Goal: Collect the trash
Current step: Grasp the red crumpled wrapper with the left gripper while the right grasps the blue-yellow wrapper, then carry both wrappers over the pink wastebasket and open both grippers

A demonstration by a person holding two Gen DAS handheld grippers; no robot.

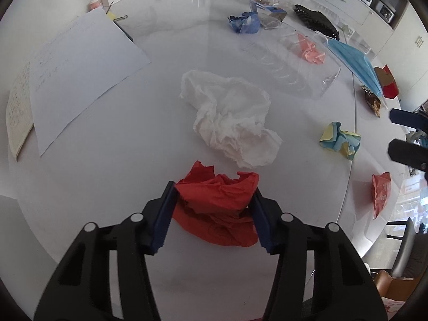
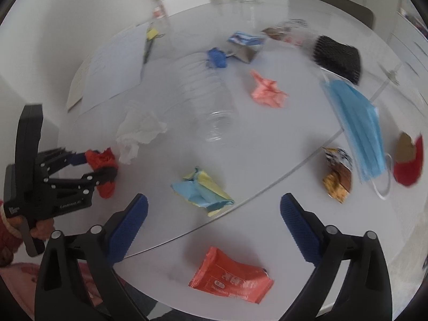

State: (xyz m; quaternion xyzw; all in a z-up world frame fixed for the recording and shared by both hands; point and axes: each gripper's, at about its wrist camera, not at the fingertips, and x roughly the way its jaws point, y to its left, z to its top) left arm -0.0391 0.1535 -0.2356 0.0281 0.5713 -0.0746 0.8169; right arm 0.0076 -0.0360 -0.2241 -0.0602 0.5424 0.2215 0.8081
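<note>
Two grippers are seen over a white table (image 1: 112,176) strewn with rubbish. The left gripper (image 1: 214,200) is clenched on a crumpled red paper (image 1: 216,203) — both blue pads press its sides, and the paper rests on the tabletop near the front edge. The right gripper (image 2: 214,224) stands released, its jaws wide apart with nothing between them; an orange wrapper (image 2: 232,278) lies flat on the table just below the gap.

A clear plastic bottle (image 1: 294,64) lies on its side mid-table (nothing can be made out inside it; the pink crumpled paper (image 2: 267,91) is seen to lie beside it, not in it). A white tissue (image 1: 232,117) is bunched just beyond the red paper. A yellow-and-blue paper wad (image 2: 203,190) sits near the right gripper, and a blue face mask (image 2: 358,128) — stretched out flat — lies further right, with a brown snack wrapper (image 2: 337,179) beside it.
</note>
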